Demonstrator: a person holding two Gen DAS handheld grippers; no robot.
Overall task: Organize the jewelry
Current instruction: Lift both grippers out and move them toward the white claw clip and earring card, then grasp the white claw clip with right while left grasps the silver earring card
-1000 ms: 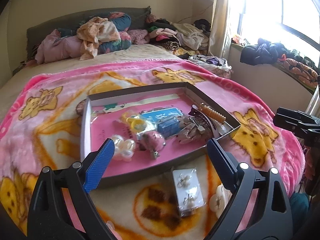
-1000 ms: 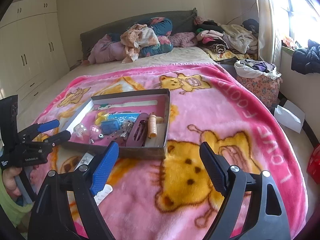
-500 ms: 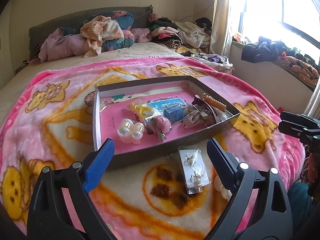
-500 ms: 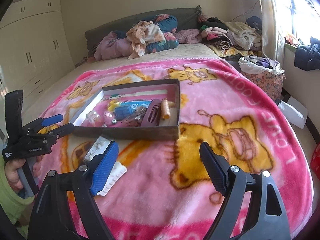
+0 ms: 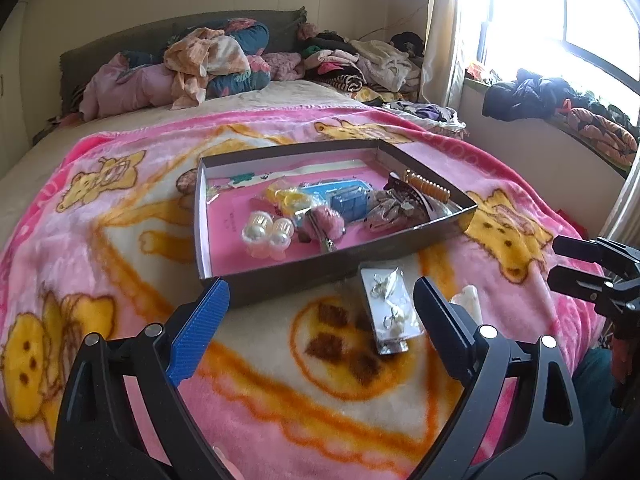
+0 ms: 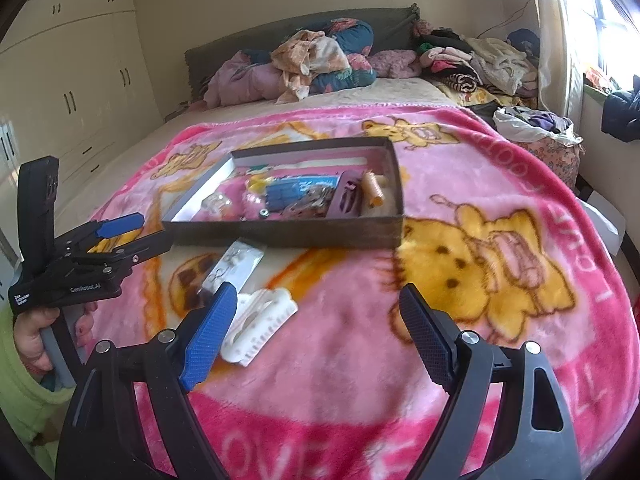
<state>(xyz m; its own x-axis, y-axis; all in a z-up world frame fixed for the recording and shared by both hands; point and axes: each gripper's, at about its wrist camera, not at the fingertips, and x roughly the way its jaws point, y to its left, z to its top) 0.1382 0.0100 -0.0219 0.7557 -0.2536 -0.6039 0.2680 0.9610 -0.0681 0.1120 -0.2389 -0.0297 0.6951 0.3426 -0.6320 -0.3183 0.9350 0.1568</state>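
You hold both the left gripper and right gripper wide and empty, since 2 items, earring packet and white clip, lie outside the tray

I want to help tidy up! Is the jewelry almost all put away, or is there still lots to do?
Mostly done: the box on the blanket already holds pearl earrings, a pink pompom and clips. Nothing is in hand; both tongs, left and right, are open and empty. Left outside the box: the earring packet and the white hair clip.
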